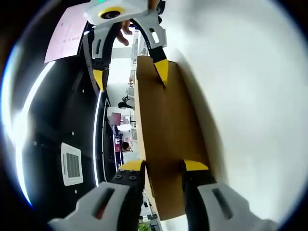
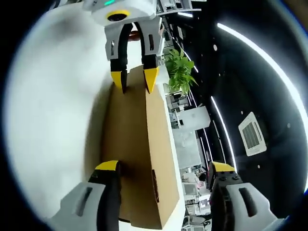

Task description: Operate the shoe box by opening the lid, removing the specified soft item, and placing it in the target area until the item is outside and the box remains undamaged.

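While both views are rolled sideways, we see the brown cardboard shoe box (image 1: pixel 166 144) lying on the white table (image 1: pixel 250 96), lid closed. Left gripper (image 1: pixel 163 166): jaws apart, straddling one end of the box, contact unclear. Right gripper (image 2: pixel 163 167): jaws wide apart around the opposite end, one tip beside the box top, the other off in the air. A green plant (image 2: pixel 180 72) stands behind.

- Plant (image 2: pixel 180 70) at one o'clock, right gripper view.
- Ceiling vent (image 1: pixel 72 164) at eight o'clock, left gripper view.
- Pink sheet (image 1: pixel 67 33) at eleven o'clock.
- White table (image 1: pixel 245 106) at three o'clock.
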Demonstrator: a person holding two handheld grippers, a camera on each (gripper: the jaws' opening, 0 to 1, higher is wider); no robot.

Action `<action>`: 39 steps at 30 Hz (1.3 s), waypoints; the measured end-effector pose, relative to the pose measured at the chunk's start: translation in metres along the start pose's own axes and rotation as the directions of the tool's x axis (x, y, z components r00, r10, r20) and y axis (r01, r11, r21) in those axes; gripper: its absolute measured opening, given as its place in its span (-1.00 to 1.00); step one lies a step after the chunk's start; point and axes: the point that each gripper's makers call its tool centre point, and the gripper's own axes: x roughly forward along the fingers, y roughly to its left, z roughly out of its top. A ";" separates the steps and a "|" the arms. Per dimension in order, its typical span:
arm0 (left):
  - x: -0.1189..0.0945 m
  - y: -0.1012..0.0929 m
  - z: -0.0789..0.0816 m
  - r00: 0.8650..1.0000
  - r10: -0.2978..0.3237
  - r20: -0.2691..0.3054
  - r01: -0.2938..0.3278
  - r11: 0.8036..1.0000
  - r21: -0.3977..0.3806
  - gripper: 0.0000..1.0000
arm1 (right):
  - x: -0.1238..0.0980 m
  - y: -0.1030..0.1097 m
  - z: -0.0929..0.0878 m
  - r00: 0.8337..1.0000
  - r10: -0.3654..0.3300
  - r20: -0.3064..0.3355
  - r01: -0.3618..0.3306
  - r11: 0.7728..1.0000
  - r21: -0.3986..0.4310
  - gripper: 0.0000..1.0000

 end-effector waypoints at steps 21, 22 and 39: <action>0.000 0.001 0.001 1.000 0.002 0.001 -0.002 1.000 -0.010 -0.41 | 0.001 0.017 0.006 0.998 0.056 0.000 -0.056 0.995 -0.079 -0.03; 0.000 0.001 0.001 1.000 0.002 0.002 -0.002 1.000 -0.011 -0.41 | 0.000 0.017 0.006 0.999 0.055 0.000 -0.054 0.995 -0.081 -0.04; 0.001 0.001 0.001 1.000 -0.007 -0.001 0.007 1.000 -0.020 -0.41 | 0.000 0.026 0.007 0.997 0.075 0.005 -0.074 0.993 -0.094 -0.26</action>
